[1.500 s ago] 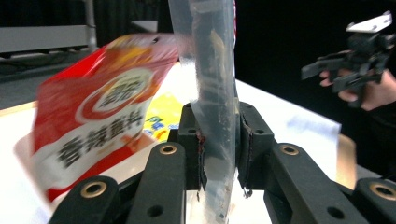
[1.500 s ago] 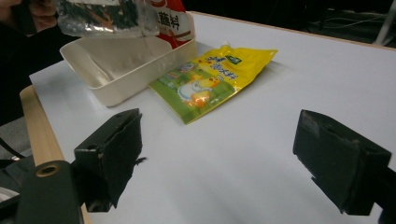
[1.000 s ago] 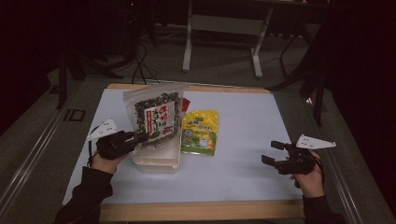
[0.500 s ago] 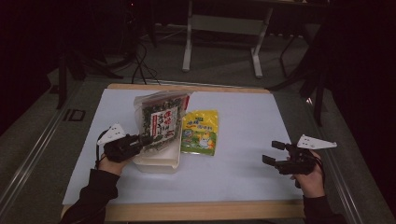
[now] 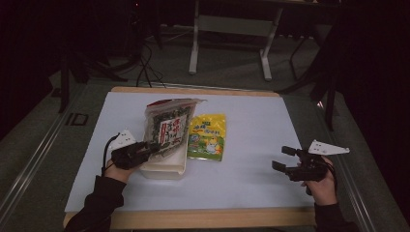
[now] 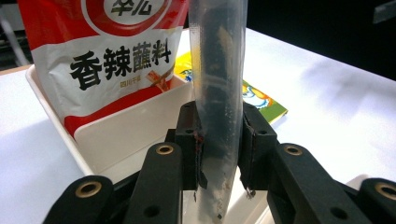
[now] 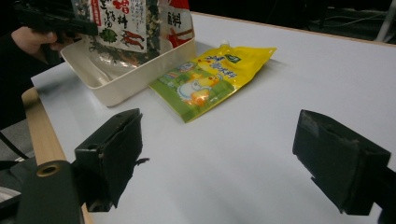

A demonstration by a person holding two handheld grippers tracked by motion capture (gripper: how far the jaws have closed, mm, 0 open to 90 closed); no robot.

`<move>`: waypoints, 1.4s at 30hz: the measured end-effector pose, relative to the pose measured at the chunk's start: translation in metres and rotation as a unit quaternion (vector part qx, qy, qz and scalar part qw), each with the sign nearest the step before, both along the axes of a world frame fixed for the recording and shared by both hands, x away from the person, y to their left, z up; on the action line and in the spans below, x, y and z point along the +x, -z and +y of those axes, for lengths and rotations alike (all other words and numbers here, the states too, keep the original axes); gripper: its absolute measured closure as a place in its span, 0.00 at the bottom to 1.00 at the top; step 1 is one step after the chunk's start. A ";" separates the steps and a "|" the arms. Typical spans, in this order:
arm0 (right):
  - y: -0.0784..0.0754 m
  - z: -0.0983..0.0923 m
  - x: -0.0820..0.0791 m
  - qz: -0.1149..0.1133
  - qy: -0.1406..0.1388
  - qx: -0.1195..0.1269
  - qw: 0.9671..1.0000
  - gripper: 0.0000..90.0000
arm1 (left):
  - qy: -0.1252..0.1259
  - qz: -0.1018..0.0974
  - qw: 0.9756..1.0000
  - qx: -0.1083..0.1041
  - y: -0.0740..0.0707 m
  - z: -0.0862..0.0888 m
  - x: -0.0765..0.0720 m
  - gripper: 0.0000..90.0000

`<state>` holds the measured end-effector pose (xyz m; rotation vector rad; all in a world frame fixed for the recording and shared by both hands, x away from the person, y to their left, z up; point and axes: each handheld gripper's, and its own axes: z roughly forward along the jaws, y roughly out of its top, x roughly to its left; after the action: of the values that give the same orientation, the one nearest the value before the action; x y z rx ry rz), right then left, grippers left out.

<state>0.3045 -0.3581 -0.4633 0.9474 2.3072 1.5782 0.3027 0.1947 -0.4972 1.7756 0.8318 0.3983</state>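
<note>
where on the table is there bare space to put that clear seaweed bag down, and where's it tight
Bare white table surface runs between the flat yellow snack pouch and the open right gripper, and along the far edge. It is crowded at the left: the white plastic bin holds a red-and-white sauce pouch, and the left gripper pinches the clear seaweed bag there.

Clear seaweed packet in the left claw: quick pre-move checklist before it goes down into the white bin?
1. Grip: the left claw has both pads on the edge of the clear plastic packet of dark seaweed: ok.
2. Packet over the white rectangular plastic bin: ok.
3. Room in the bin: a red-and-white seasoning pouch already stands inside; free space cannot tell.
4. Yellow-green flat snack packet lies on the table beside the bin, apart from the drop path: ok.
5. Right claw open, holding nothing, well off to the side: ok.
</note>
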 end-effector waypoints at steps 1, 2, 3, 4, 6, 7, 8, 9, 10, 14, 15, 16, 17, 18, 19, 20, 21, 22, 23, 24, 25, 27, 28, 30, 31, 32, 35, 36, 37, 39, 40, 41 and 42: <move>0.000 0.000 0.000 0.000 0.000 0.000 1.000 0.17 | 0.000 0.000 1.000 0.000 0.000 0.000 0.000 0.82; 0.000 0.000 0.000 0.000 0.000 0.000 1.000 0.17 | 0.003 -0.001 1.000 0.001 0.000 -0.001 -0.001 0.81; 0.000 0.000 0.000 0.002 0.000 0.001 1.000 0.17 | 0.006 -0.003 1.000 -0.004 0.000 -0.002 -0.002 0.79; 0.001 0.000 0.000 0.003 0.000 0.001 1.000 0.17 | 0.006 0.000 1.000 -0.009 -0.001 -0.002 -0.002 0.76; 0.001 0.000 0.000 0.003 -0.001 0.000 1.000 0.17 | -0.002 0.005 1.000 -0.011 -0.005 -0.002 -0.002 0.65; 0.001 0.001 0.001 0.003 -0.001 0.000 1.000 0.17 | -0.009 0.003 1.000 -0.011 -0.007 -0.002 -0.002 0.61; 0.001 0.001 0.001 0.003 -0.001 -0.003 1.000 0.17 | -0.017 -0.006 1.000 -0.007 -0.009 -0.002 -0.003 0.61; 0.001 0.001 0.001 0.004 -0.001 -0.002 1.000 0.17 | -0.012 -0.010 1.000 -0.004 -0.011 -0.002 -0.003 0.68; 0.002 0.001 0.001 0.005 -0.002 -0.001 1.000 0.17 | -0.013 -0.015 1.000 -0.005 -0.013 -0.003 -0.003 0.73; 0.002 0.002 0.001 0.007 -0.003 -0.002 1.000 0.17 | -0.009 -0.015 1.000 -0.025 -0.023 -0.001 -0.001 0.72; 0.002 0.001 0.001 0.007 -0.002 -0.003 1.000 0.17 | -0.014 -0.022 1.000 -0.015 -0.025 -0.002 -0.002 0.72; 0.003 0.001 0.002 0.007 -0.001 -0.003 1.000 0.17 | -0.014 -0.022 1.000 -0.015 -0.025 -0.002 -0.002 0.78; 0.002 0.001 0.002 0.007 -0.001 -0.001 1.000 0.17 | -0.016 -0.021 1.000 -0.012 -0.028 -0.003 -0.001 0.83; 0.002 0.001 0.002 0.006 0.000 -0.001 1.000 0.17 | -0.010 -0.017 1.000 -0.018 -0.028 -0.002 0.000 0.85; 0.002 0.000 0.001 0.006 -0.001 -0.003 1.000 0.17 | -0.009 -0.015 1.000 -0.026 -0.026 -0.001 0.000 0.86; 0.002 0.000 0.001 0.006 -0.002 -0.002 1.000 0.17 | -0.012 -0.014 0.999 -0.030 -0.025 0.000 0.000 0.86; 0.002 0.000 0.001 0.006 -0.001 -0.002 1.000 0.17 | -0.014 -0.013 0.999 -0.034 -0.023 0.002 0.000 0.87; 0.002 0.000 0.001 0.006 0.000 -0.002 1.000 0.17 | -0.015 -0.011 0.999 -0.040 -0.021 0.005 -0.001 0.87; 0.002 0.000 0.001 0.006 0.000 -0.002 1.000 0.17 | -0.018 -0.010 0.999 -0.047 -0.018 0.007 -0.001 0.87; 0.002 0.000 0.001 0.006 0.000 -0.002 1.000 0.17 | -0.018 -0.009 0.998 -0.052 -0.016 0.010 -0.002 0.87; 0.003 -0.001 0.001 0.006 0.001 -0.003 1.000 0.17 | -0.022 -0.007 0.998 -0.061 -0.014 0.012 -0.002 0.87; 0.003 -0.001 0.001 0.006 0.000 -0.003 1.000 0.17 | -0.028 -0.002 0.997 -0.071 -0.012 0.016 -0.002 0.87; 0.003 -0.001 0.001 0.006 0.000 -0.003 1.000 0.17 | -0.030 0.004 0.996 -0.083 -0.010 0.018 -0.001 0.87; 0.003 0.000 0.001 0.006 0.001 -0.004 1.000 0.17 | -0.034 0.005 0.995 -0.090 -0.008 0.020 0.000 0.87; 0.003 0.000 0.001 0.006 0.001 -0.004 1.000 0.17 | -0.034 0.006 0.995 -0.092 -0.006 0.020 -0.001 0.87; 0.003 0.000 0.001 0.006 0.002 -0.005 1.000 0.17 | -0.036 0.008 0.996 -0.086 -0.004 0.020 -0.001 0.87; 0.003 -0.001 0.001 0.007 0.003 -0.004 1.000 0.17 | -0.049 0.015 0.993 -0.108 0.008 0.029 -0.004 0.87; 0.004 -0.001 0.001 0.007 0.003 -0.004 1.000 0.17 | -0.053 0.021 0.992 -0.116 0.011 0.033 -0.004 0.87; 0.004 -0.001 0.001 0.007 0.003 -0.006 1.000 0.17 | -0.056 0.024 0.991 -0.120 0.013 0.035 -0.004 0.87; 0.004 0.000 0.001 0.008 0.002 -0.005 1.000 0.17 | -0.055 0.027 0.990 -0.124 0.013 0.036 -0.003 0.86; 0.005 0.000 0.002 0.007 0.002 -0.006 1.000 0.17 | -0.058 0.024 0.992 -0.114 0.012 0.035 -0.002 0.86; 0.005 0.001 0.001 0.009 0.001 -0.006 1.000 0.17 | -0.060 0.023 0.992 -0.109 0.011 0.034 -0.002 0.83; 0.005 0.001 0.001 0.009 0.001 -0.006 1.000 0.17 | -0.060 0.023 0.992 -0.109 0.011 0.034 -0.002 0.81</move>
<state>0.3057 -0.3574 -0.4678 0.9640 2.3239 1.5595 0.3006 0.2288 -0.5087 1.5425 0.9805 0.3331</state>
